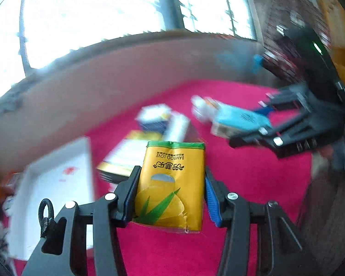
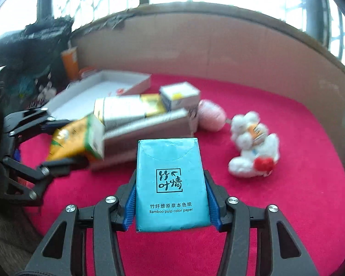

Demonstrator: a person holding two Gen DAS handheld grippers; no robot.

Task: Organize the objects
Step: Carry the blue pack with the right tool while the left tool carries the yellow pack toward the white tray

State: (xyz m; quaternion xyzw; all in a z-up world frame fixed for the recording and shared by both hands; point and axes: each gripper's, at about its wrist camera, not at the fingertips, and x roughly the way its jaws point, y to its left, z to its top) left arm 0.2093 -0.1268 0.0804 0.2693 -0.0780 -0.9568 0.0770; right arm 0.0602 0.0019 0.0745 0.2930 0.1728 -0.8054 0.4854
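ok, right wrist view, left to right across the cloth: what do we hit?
Left gripper holding the yellow tissue pack → blue tissue pack in the right gripper → white plush toy. The white tray and boxes behind overlap, so they are left out.

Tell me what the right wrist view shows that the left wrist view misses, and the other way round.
Only the right wrist view: a white plush toy, a pink ball and an orange cup.
Only the left wrist view: a blue object by the cardboard wall, too blurred to name.
Both: the left gripper clamping the yellow tissue pack, the right gripper clamping the blue tissue pack, the open white box and the red cloth.
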